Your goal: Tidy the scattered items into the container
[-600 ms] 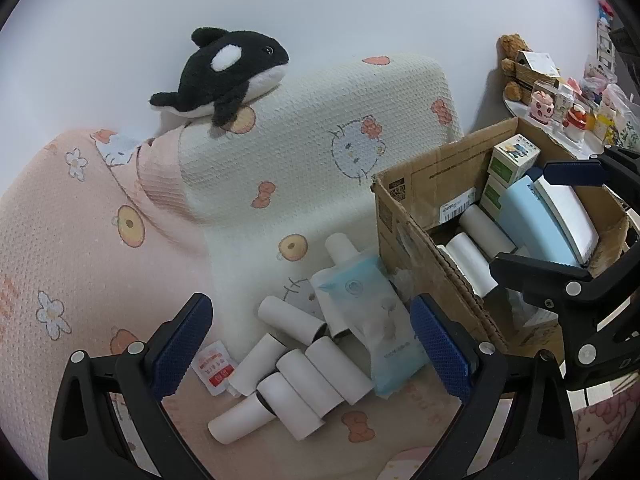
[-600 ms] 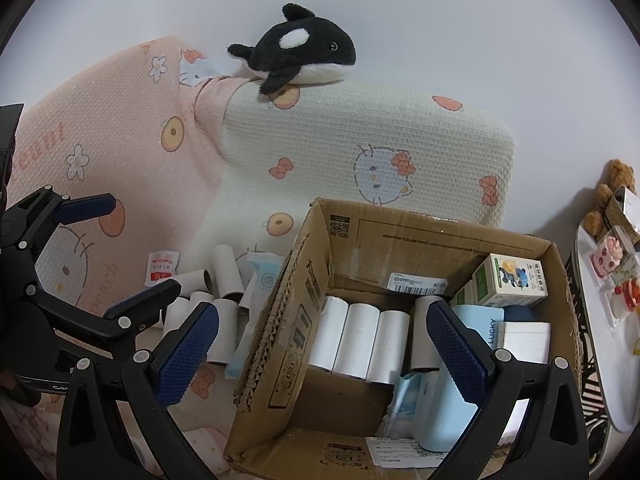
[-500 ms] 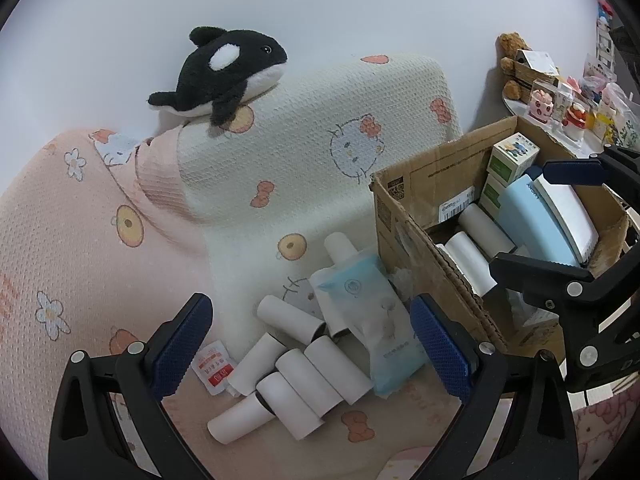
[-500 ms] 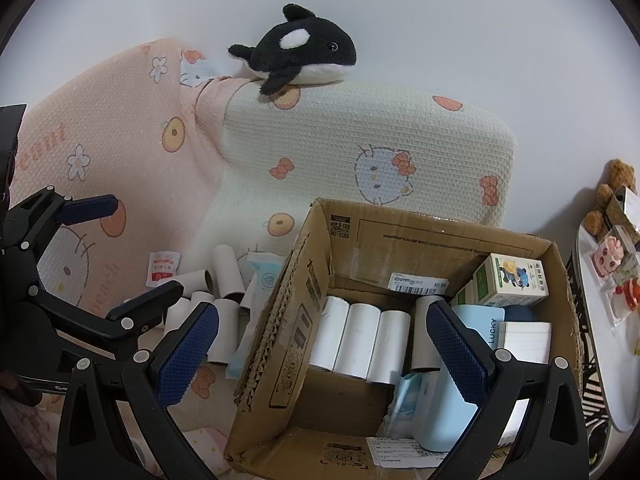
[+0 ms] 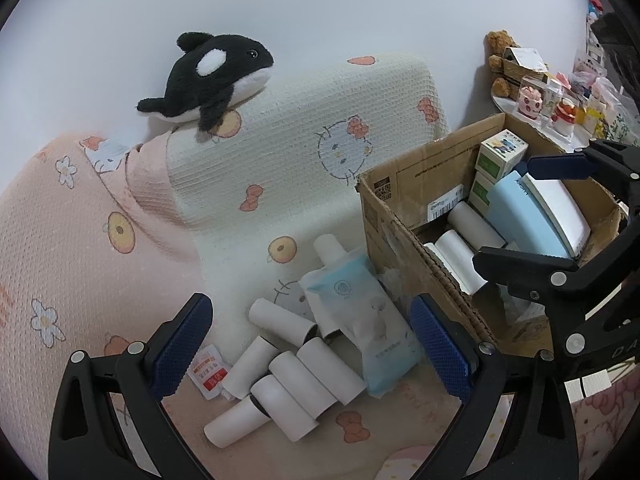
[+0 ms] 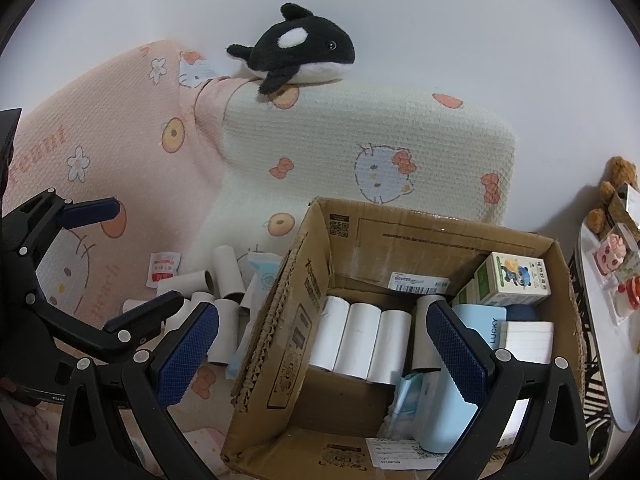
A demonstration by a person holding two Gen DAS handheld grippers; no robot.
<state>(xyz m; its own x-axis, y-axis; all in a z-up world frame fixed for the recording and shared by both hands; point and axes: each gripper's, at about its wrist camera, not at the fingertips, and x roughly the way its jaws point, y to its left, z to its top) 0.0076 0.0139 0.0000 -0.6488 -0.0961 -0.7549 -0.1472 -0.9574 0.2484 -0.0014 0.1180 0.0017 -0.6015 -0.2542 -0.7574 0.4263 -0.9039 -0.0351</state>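
An open cardboard box (image 5: 404,208) (image 6: 292,320) sits on the bed and holds white rolls (image 6: 362,340), a pale blue case (image 5: 524,216) and small green cartons (image 6: 516,280). Several white paper tubes (image 5: 296,364) (image 6: 224,276), a light blue pouch (image 5: 368,320) and a small red-and-white sachet (image 5: 210,372) (image 6: 162,268) lie scattered left of the box. My left gripper (image 5: 312,352) is open and empty, hovering over the tubes. My right gripper (image 6: 320,352) is open and empty above the box.
A plush orca (image 5: 208,76) (image 6: 296,56) lies on a cream Hello Kitty pillow (image 5: 300,152) against the wall. A pink pillow (image 5: 72,240) is to the left. A white side table (image 6: 604,320) with a teddy bear (image 5: 500,60) and trinkets stands to the right.
Almost nothing has changed. The left wrist view has shifted very slightly; both grippers stay open and the items have not moved.
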